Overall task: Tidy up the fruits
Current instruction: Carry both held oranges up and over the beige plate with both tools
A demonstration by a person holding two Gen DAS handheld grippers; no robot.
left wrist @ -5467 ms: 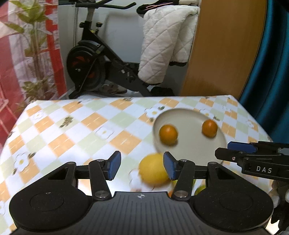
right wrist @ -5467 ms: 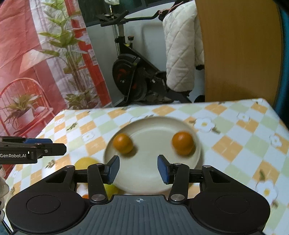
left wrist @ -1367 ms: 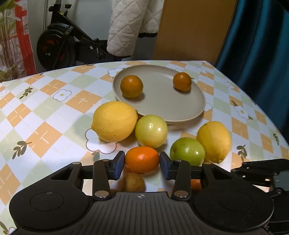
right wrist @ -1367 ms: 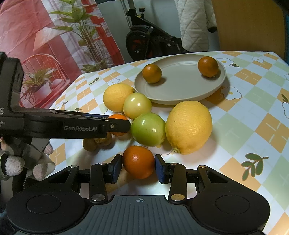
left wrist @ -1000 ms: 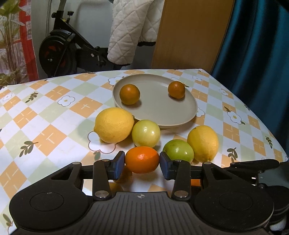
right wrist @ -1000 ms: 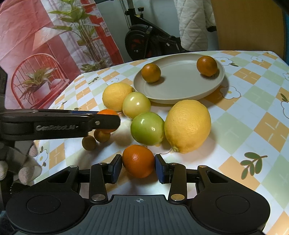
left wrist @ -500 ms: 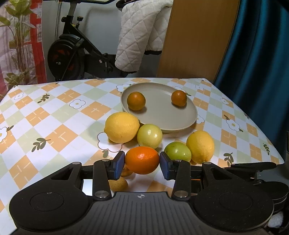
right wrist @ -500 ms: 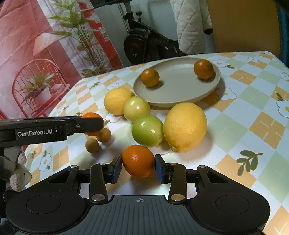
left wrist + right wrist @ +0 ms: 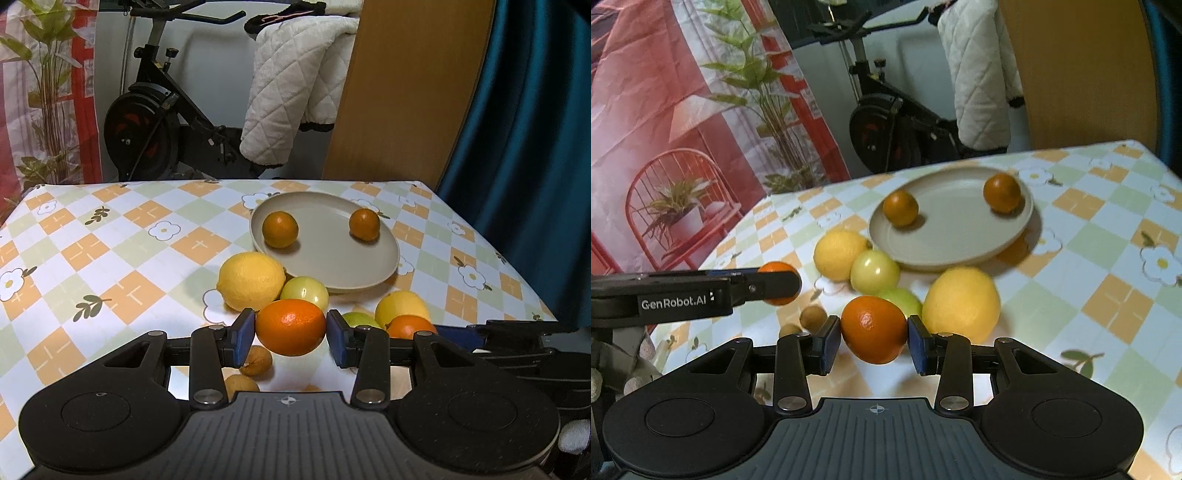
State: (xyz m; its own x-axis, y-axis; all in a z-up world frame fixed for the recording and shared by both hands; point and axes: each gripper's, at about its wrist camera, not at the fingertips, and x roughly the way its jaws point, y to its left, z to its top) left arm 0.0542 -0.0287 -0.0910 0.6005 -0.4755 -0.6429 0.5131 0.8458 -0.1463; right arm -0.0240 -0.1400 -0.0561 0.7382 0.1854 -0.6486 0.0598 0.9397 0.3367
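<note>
My left gripper (image 9: pixel 291 334) is shut on an orange (image 9: pixel 291 326) and holds it above the table. My right gripper (image 9: pixel 873 341) is shut on another orange (image 9: pixel 874 328), also lifted. A beige plate (image 9: pixel 332 264) holds two small oranges (image 9: pixel 280 229) (image 9: pixel 364 224); it also shows in the right wrist view (image 9: pixel 953 243). Before the plate lie a lemon (image 9: pixel 251 280), a pale apple (image 9: pixel 304 293), a green apple (image 9: pixel 903 301), a second lemon (image 9: pixel 960 304) and two small brown fruits (image 9: pixel 256 363).
The table has a checked flower cloth (image 9: pixel 110 258). Its right edge drops off by a teal curtain (image 9: pixel 524 147). An exercise bike (image 9: pixel 155 129) with a white quilted cover and a wooden panel (image 9: pixel 406 92) stand behind the table.
Both grippers have risen with their oranges, which were on the table a second ago. The views now look from higher and further back.
</note>
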